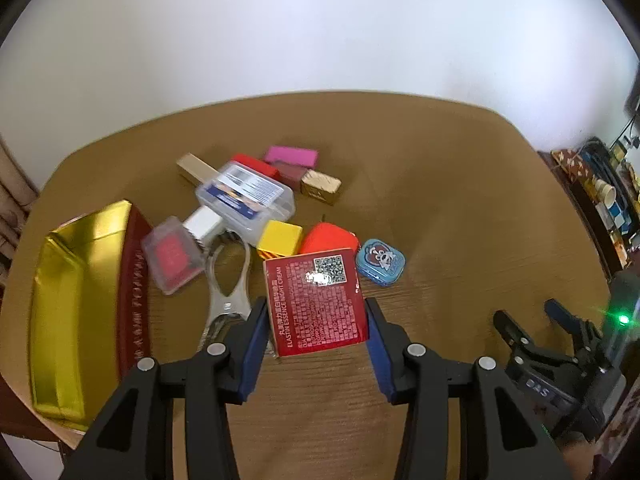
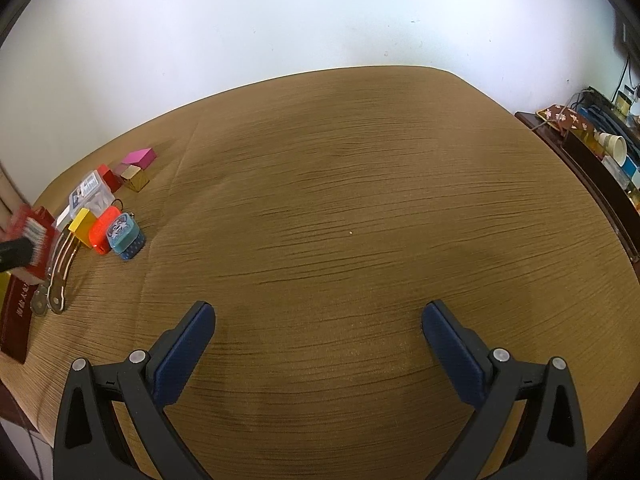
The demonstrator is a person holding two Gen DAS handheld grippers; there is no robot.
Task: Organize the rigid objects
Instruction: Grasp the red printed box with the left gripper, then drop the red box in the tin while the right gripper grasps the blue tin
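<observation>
You held the red rectangular cardboard box (image 1: 318,304) clamped in your left gripper (image 1: 316,332) near the table's (image 1: 460,208) left edge; that shallow bite risked slippage.

Left tool (image 1: 316,320) and right tool (image 2: 318,322) were black plastic, blue finger pads (image 2: 184,356), silver round screws (image 1: 216,348); a green light glowed on the right one.

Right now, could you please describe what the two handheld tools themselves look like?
Both match: the left tool and right tool have glossy black plastic linkage arms joined by round silver rivets, each finger faced with a flat dark blue textured pad. In the left view, the right tool's body shows a lit green lamp.
</observation>
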